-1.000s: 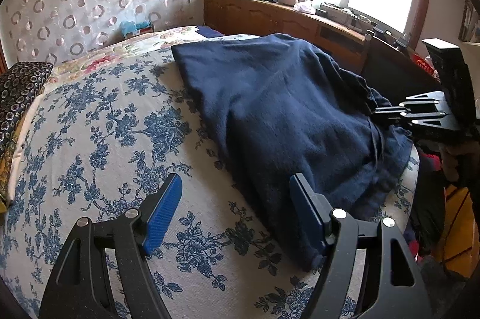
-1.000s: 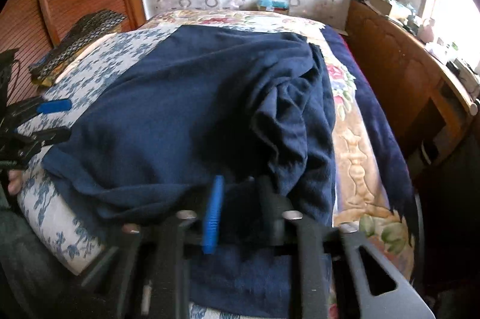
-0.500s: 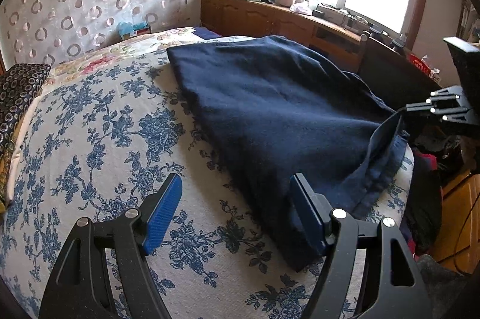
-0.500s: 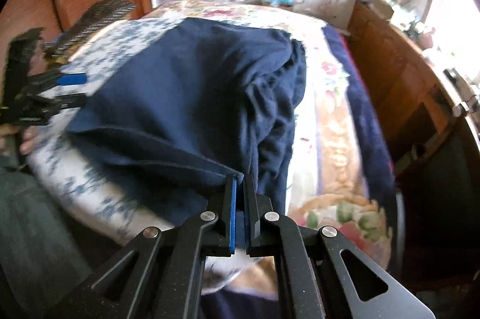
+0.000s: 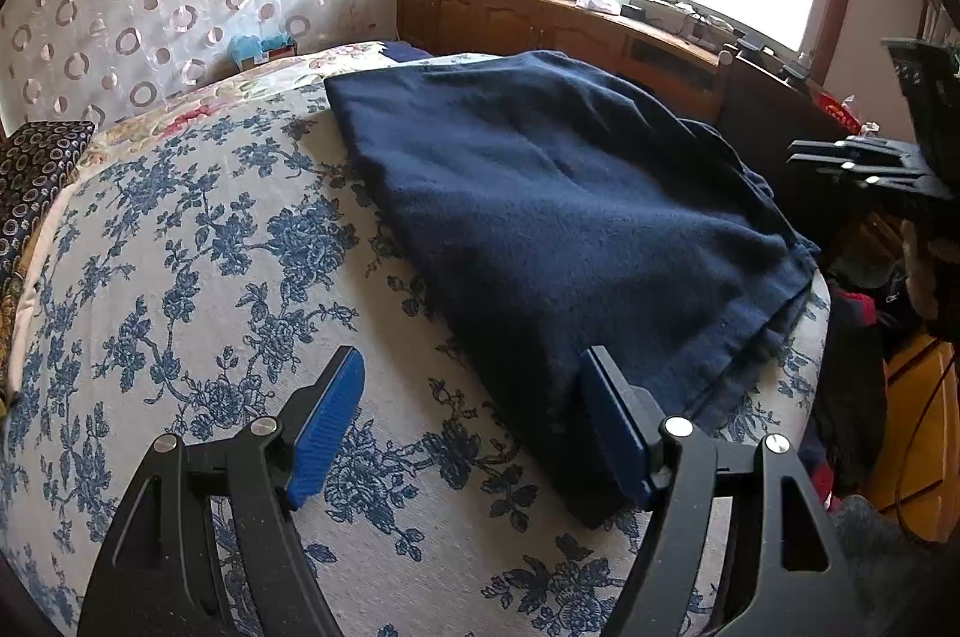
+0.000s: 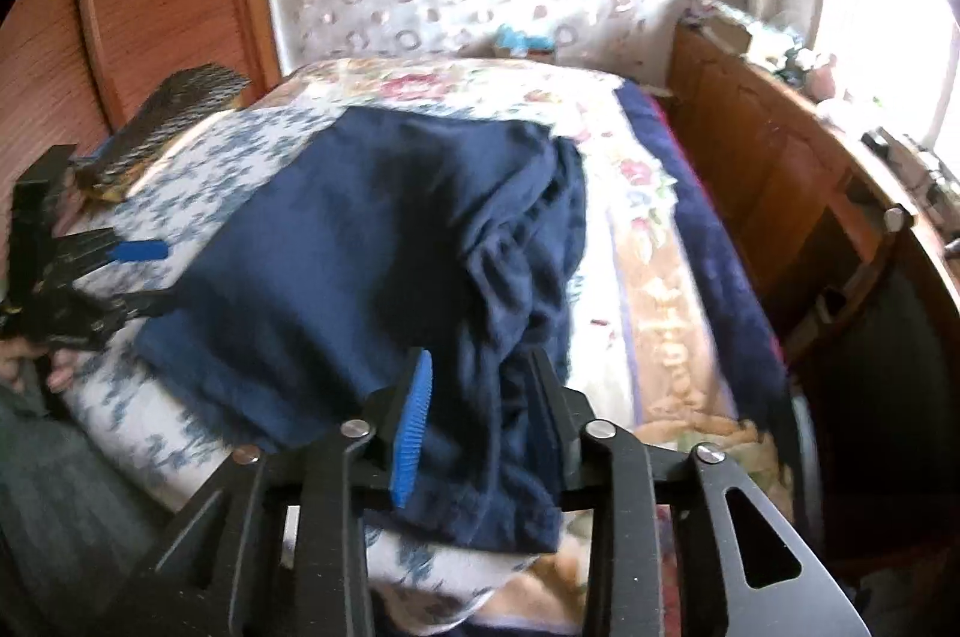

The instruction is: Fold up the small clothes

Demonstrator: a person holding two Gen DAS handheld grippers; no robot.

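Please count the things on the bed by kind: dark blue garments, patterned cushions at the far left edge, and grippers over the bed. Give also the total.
Dark blue garments: 1, the navy garment
Patterned cushions: 1, the dark cushion
Grippers: 2, the left gripper and the right gripper
Total: 4

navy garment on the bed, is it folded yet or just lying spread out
Partly folded. The navy garment lies doubled, with two stacked hem edges at its near corner, while its right side is bunched and wrinkled, not flat.

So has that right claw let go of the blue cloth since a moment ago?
Yes. The right gripper was clamped on the cloth's hem; now its jaws stand apart with the bunched edge loose between them on the bed.
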